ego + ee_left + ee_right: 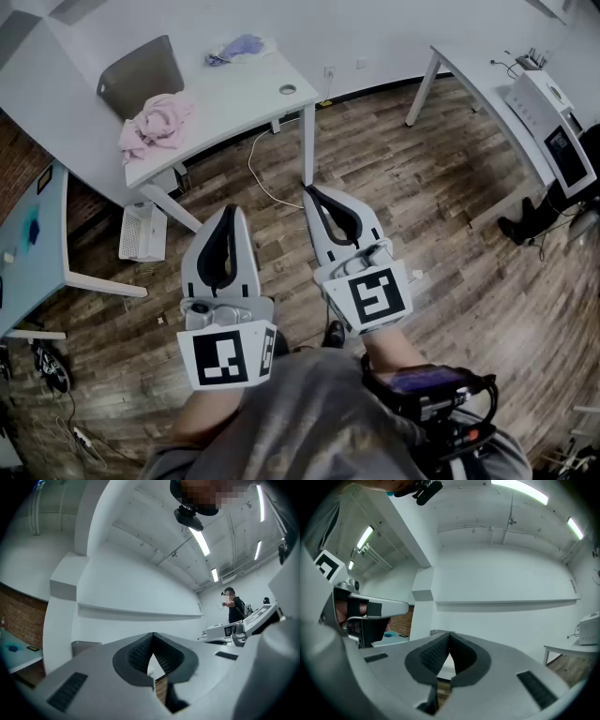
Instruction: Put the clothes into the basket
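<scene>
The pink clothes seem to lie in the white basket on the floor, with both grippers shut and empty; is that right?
Not quite: the head view shows the pink clothes on the white table, not in the white basket. The left gripper and right gripper are shut and empty.

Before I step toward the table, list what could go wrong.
1. The white cable on the floor runs near the table; feet could catch it.
2. The left gripper and right gripper are both shut and empty; unopened, they would only shove the pink clothes.
3. The purple cloth lies at the table's far edge, easy to miss.
</scene>
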### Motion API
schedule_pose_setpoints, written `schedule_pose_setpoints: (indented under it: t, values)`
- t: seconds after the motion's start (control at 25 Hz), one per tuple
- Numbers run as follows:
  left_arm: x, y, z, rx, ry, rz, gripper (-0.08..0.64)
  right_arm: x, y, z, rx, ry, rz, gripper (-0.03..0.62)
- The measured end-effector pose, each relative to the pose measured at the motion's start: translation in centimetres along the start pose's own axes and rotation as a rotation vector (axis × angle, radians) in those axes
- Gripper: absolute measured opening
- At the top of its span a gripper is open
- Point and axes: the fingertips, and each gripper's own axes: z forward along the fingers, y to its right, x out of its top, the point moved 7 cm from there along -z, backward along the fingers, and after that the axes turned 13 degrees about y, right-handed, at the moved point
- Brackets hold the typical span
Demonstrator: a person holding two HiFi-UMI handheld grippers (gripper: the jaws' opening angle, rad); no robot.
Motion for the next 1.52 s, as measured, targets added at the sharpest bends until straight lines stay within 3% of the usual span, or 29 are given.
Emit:
schedule_pose_setpoints:
  t: [0.52, 0.8, 0.96, 1.12, 1.52]
  values:
    - [-0.9, 7.0, 1.7, -0.012, -0.027, 0.005, 0.009, -0.5, 6.9, -5.1, -0.026, -0.004, 0.073, 0.006]
    - [-2.7, 7.1, 2.4, 0.007, -0.054, -0.022, 0.009, -2.1, 8.6, -5.5, -0.040, -0.045, 0.074, 0.006]
    - [-4.6, 5.0, 3.2, 0.014, -0.067, -0.038, 0.009, -4.1, 8.8, -3.6, -0.058, -0.081, 0.074, 0.006]
    - [-6.6, 2.2, 4.8, 0.027, -0.074, -0.066, 0.009, -5.9, 7.8, -0.3, -0.022, -0.113, 0.075, 0.006]
    - [-11.3, -9.3, 11.2, 0.032, -0.088, -0.071, 0.009, -10.8, 5.0, 14.2, 0.030, -0.157, 0.050, 0.006]
